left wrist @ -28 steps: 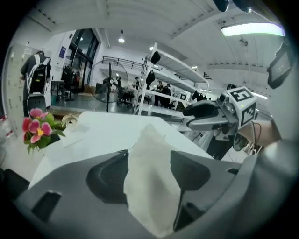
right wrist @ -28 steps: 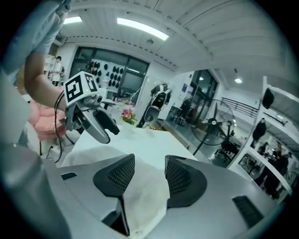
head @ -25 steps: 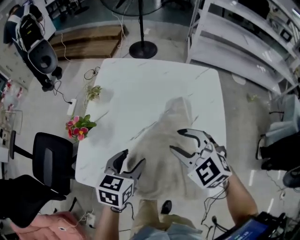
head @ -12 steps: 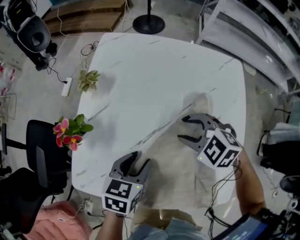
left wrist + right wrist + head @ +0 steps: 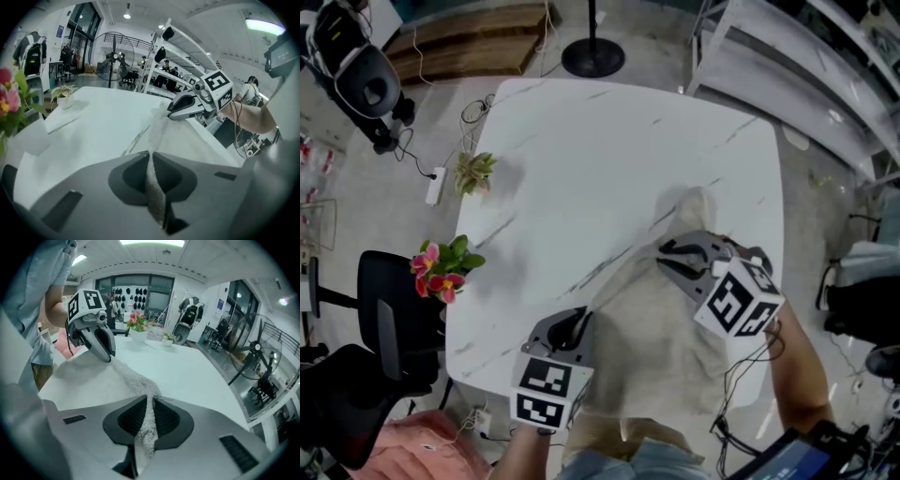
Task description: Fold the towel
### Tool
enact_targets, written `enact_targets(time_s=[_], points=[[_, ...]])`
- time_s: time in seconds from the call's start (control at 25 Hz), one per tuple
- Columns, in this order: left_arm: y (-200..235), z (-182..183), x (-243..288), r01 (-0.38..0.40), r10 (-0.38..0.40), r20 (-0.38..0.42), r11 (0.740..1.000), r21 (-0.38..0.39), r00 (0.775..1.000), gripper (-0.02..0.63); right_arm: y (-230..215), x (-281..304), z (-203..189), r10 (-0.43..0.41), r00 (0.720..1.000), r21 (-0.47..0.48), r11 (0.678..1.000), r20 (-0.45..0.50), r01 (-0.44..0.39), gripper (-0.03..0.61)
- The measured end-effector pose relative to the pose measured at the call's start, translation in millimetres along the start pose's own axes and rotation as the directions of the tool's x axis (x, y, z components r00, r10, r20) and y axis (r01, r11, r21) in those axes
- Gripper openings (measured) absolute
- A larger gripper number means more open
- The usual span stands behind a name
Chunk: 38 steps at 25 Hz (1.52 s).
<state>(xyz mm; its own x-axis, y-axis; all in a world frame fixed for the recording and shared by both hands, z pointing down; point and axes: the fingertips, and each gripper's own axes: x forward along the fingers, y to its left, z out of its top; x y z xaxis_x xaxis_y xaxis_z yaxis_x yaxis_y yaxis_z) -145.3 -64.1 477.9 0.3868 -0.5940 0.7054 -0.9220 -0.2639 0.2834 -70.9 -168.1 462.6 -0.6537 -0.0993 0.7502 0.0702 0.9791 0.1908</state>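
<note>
- The towel (image 5: 661,328) lies rumpled on the near-right part of the white table (image 5: 581,159), running right up to the edge closest to you. No fold in it yet.
- Big change on your left gripper (image 5: 580,322): a second ago it hung over the cloth with its jaws apart. Now it's down on the towel's left edge, and the jaws have just closed with a thin strip of terry squeezed between them.
- Same story with your right gripper (image 5: 665,255). It has dropped onto the towel's far part and its jaws have just closed too, pinching a fluffy ridge of fabric.
- That ridge runs across the cloth from one grip toward the other.
- My read: the grabbing is done, you've got both holds, and what's left is lifting that edge and carrying it over.
- The flowers (image 5: 442,266) and the little plant (image 5: 473,172) sit at the table's left side, well apart from all this.
</note>
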Motion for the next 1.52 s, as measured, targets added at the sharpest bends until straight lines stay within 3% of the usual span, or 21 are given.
enact_targets(time_s=[0.2,0.36,0.44,0.76,0.96,1.12,1.24,1.36,1.52], points=[[-34.2,26.0,-33.4,0.021,-0.027,0.131,0.999,0.040,0.991,0.025,6.9,-66.0,15.8,-0.214,0.975,-0.051,0.975,0.063,0.217,0.052],[-78.3,23.1,-48.3,0.063,-0.079,0.155,0.992,0.109,0.985,0.025,41.7,-117.2,0.3,-0.365,0.928,-0.015,0.930,0.071,0.367,0.052],[-102.2,15.6,-50.6,0.067,-0.093,0.162,0.985,0.162,0.982,0.026,71.2,-134.2,-19.5,-0.402,0.914,0.029,0.915,0.056,0.401,0.052],[-172.2,-82.4,-34.7,0.104,-0.116,0.027,0.954,0.282,0.993,0.026,210.6,-129.5,-110.4,-0.378,0.924,0.173,0.908,-0.052,0.381,0.061],[-180.4,-127.1,-19.1,0.104,-0.098,-0.036,0.954,0.283,0.995,0.029,237.7,-121.0,-126.5,-0.400,0.916,0.253,0.883,-0.031,0.395,0.064],[-180.3,-125.1,-15.3,0.107,-0.102,-0.031,0.953,0.283,0.994,0.035,239.1,-123.5,-122.7,-0.358,0.934,0.310,0.887,-0.003,0.341,0.093],[-178.5,-115.2,-19.6,0.131,-0.131,-0.017,0.957,0.257,0.991,0.056,238.4,-132.6,-105.2,-0.299,0.952,0.328,0.907,0.059,0.265,0.204],[-182.5,-103.1,-31.9,0.183,-0.185,-0.014,0.958,0.220,0.983,0.114,228.0,-160.2,-76.8,-0.290,0.946,0.368,0.903,0.143,0.221,0.205],[-185.1,-72.3,-47.3,0.219,-0.229,0.014,0.947,0.234,0.973,0.173,185.9,-193.2,-54.8,-0.349,0.921,0.406,0.877,0.172,0.256,0.204]])
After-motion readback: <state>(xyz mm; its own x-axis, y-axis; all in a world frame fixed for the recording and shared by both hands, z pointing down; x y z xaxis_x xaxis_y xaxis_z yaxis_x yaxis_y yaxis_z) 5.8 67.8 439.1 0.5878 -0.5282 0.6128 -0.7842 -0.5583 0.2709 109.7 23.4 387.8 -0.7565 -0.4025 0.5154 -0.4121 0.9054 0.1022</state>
